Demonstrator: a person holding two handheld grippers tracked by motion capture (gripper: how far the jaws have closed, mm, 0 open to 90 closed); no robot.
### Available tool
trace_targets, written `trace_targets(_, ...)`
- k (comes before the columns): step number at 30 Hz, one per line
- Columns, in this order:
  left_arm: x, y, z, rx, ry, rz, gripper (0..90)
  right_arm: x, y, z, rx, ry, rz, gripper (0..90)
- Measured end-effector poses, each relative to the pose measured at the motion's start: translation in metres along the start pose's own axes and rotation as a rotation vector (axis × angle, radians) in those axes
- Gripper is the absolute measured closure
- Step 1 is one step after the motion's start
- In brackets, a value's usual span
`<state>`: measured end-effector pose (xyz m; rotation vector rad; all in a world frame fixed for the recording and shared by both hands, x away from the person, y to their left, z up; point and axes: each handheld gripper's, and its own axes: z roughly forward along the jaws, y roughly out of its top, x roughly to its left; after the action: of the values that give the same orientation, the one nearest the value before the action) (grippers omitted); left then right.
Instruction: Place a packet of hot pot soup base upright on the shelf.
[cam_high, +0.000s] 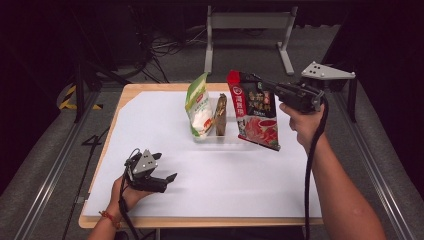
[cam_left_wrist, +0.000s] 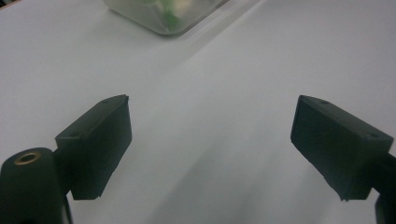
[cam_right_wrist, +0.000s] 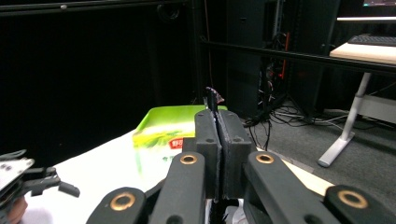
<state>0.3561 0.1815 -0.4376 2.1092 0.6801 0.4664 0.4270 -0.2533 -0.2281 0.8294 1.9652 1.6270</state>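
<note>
Right gripper (cam_high: 257, 85), jaws clamped on the red snack bag (cam_high: 256, 111), carries it above the clear bin (cam_high: 216, 136); left gripper (cam_high: 167, 179) rests open, empty; next likely lowering it beside the green bag (cam_high: 198, 106).

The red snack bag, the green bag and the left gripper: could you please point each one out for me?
red snack bag (cam_high: 256, 117), high view, middle of its printed front.
green bag (cam_high: 198, 107), high view, middle of its front face.
left gripper (cam_high: 169, 179), high view, between its open fingertips.
</note>
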Motion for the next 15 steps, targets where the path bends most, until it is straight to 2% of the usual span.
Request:
trace_targets(3,0.001,-0.001,-0.001,-0.002,0.0,-0.001,13.3,-0.002,0.003,0.009,0.01,-0.022,-0.011,87.8)
trace_targets(11,0.002,-0.001,-0.002,-0.005,-0.005,-0.002,13.3,-0.012,0.005,0.03,0.013,-0.041,0.02,87.8)
trace_targets(15,0.002,-0.002,-0.001,-0.003,-0.009,-0.001,13.3,-0.014,0.006,0.04,0.022,-0.063,0.012,87.8)
